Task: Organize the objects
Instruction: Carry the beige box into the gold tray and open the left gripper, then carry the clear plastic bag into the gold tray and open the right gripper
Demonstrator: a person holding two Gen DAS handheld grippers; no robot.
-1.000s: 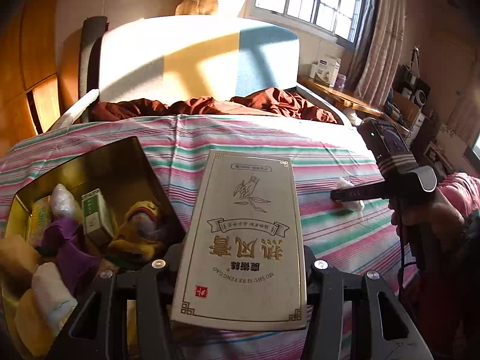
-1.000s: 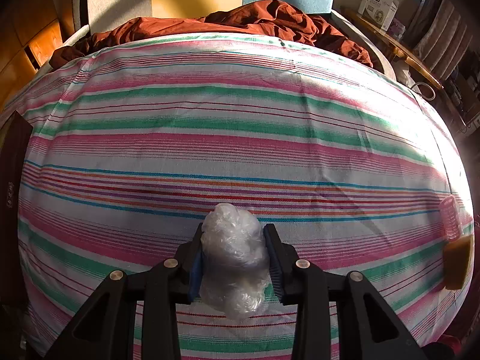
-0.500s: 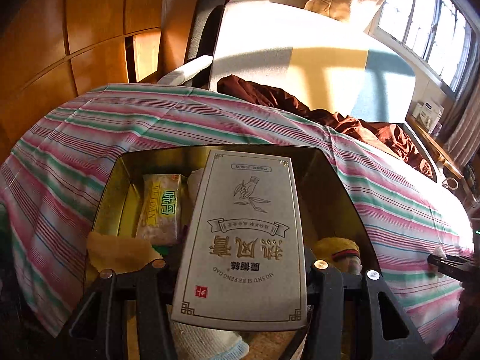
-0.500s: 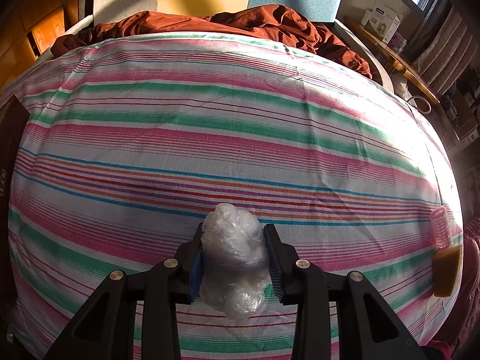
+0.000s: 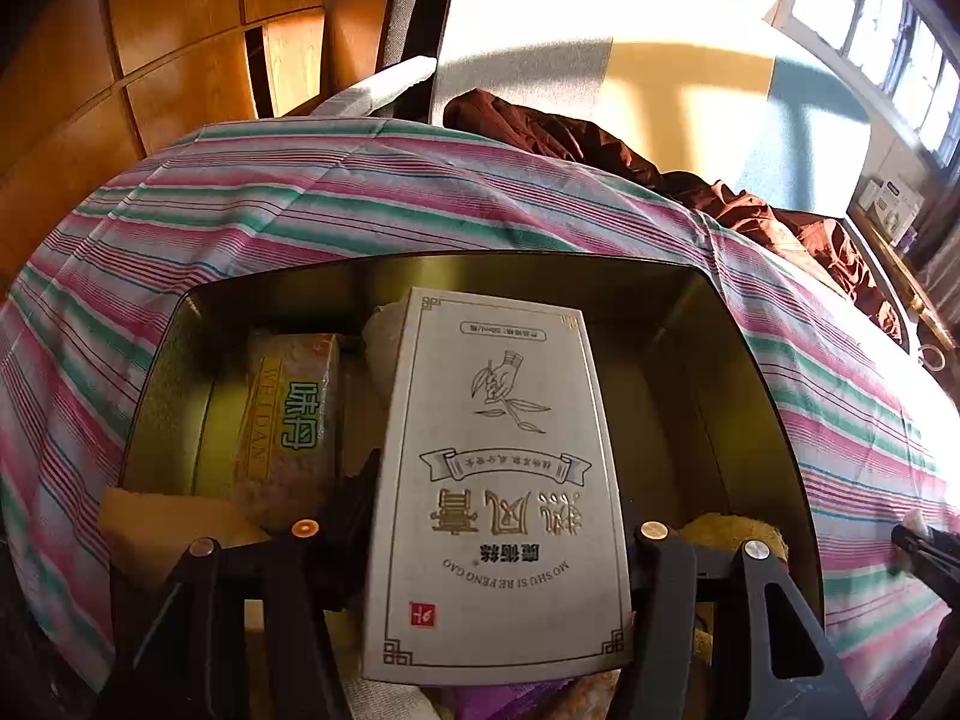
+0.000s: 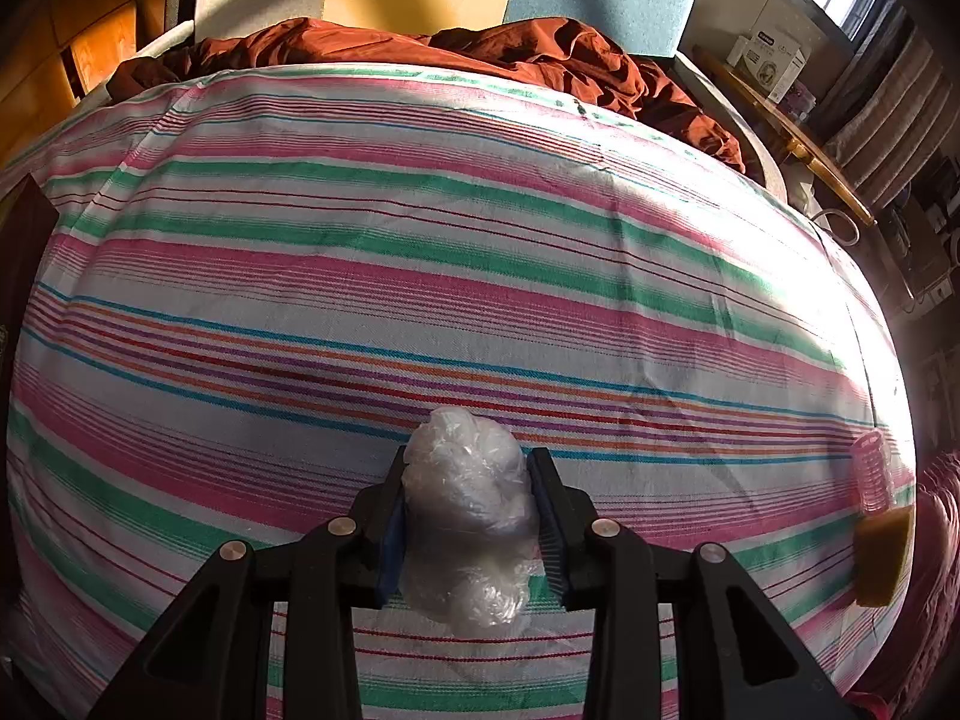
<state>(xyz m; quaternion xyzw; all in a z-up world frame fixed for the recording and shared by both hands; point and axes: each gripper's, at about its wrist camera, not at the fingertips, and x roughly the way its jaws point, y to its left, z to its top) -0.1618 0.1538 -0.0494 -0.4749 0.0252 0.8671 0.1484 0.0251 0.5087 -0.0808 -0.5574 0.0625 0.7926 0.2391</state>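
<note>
A white flat box with gold print stands between the fingers of my left gripper, over an open gold tin on the striped bedsheet. The jaws are opening: a dark gap shows beside the left finger, and the box leans a little. In the tin lie a yellow snack packet and other small items. My right gripper is shut on a crumpled wad of clear plastic, held low over the sheet. Its tip shows at the right edge of the left wrist view.
A pink ribbed item and a yellow sponge lie at the bed's right edge. A rumpled brown blanket lies at the head of the bed. The tin's dark wall shows at the far left. Wooden panels stand beyond.
My left gripper swung left with the box from over the sheet to over the tin, then sank lower; its fingers have spread off the box. The right gripper stayed put with the plastic.
</note>
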